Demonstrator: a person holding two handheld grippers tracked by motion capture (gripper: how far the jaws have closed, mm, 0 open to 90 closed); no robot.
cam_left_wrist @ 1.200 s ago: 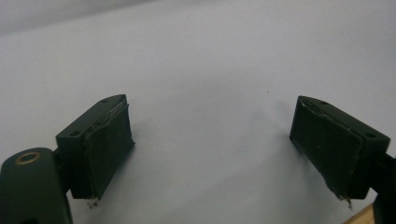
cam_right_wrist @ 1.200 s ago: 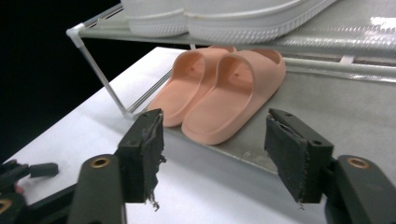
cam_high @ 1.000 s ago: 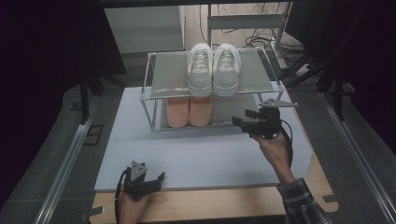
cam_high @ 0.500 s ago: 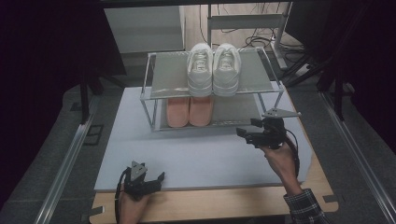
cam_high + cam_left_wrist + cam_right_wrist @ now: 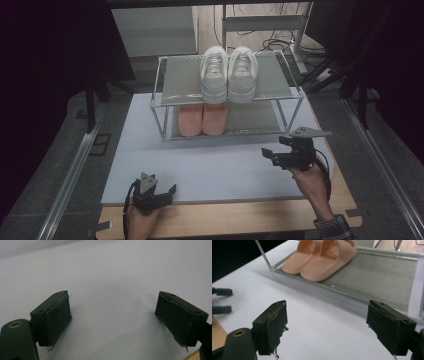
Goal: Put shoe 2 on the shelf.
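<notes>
Pink slides point(image 5: 322, 257) sit settled on the lower shelf point(image 5: 377, 272); keep the right gripper point(image 5: 337, 327), jaws just opened wide and empty, drawing clear without nudging them.

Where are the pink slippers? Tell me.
The pink slippers sit side by side on the lower shelf of the rack, left of centre in the high view, beneath the white sneakers.
</notes>
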